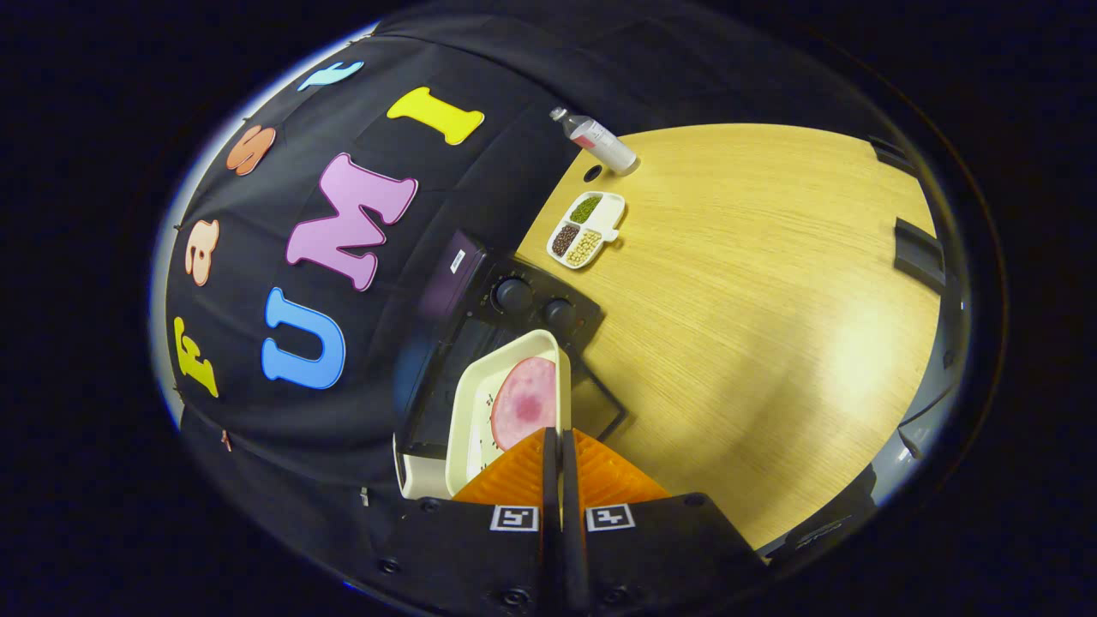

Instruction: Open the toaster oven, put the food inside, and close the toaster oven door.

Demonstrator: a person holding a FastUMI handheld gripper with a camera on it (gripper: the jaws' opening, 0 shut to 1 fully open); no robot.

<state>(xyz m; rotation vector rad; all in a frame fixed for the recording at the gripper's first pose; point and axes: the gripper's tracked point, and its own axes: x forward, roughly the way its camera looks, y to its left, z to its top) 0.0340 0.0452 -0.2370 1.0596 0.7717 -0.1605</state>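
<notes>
Gripper view. Gripper [561, 450]: both fingers drawn together with only a thin slit between them, clamped on the near rim of the tray; the fingertips meet at that rim.

Tray [470, 403]: cream, shallow, rectangular, held tilted just ahead of the fingers, over the front of the toaster oven; small dark specks on its floor.

Food [524, 403]: one round pink slice, like ham or luncheon meat, lying flat in the tray close to the fingertips; its near edge is hidden behind the fingers.

Toaster oven [480, 296]: black, standing on the table against the booth wall; two round knobs [514, 294] on its control panel at the far end; door [600, 403] with glass pane seen beneath and to the right of the tray; whether it is fully down I cannot tell.

Table [754, 326]: light wood grain; extends right and far from the oven.

Divided dish [588, 230]: white, three compartments holding green, dark and pale beans or grains; beyond the oven, well apart from the fingers.

Bottle [596, 139]: clear plastic, lying on its side beyond the dish, near the table's far edge.
</notes>
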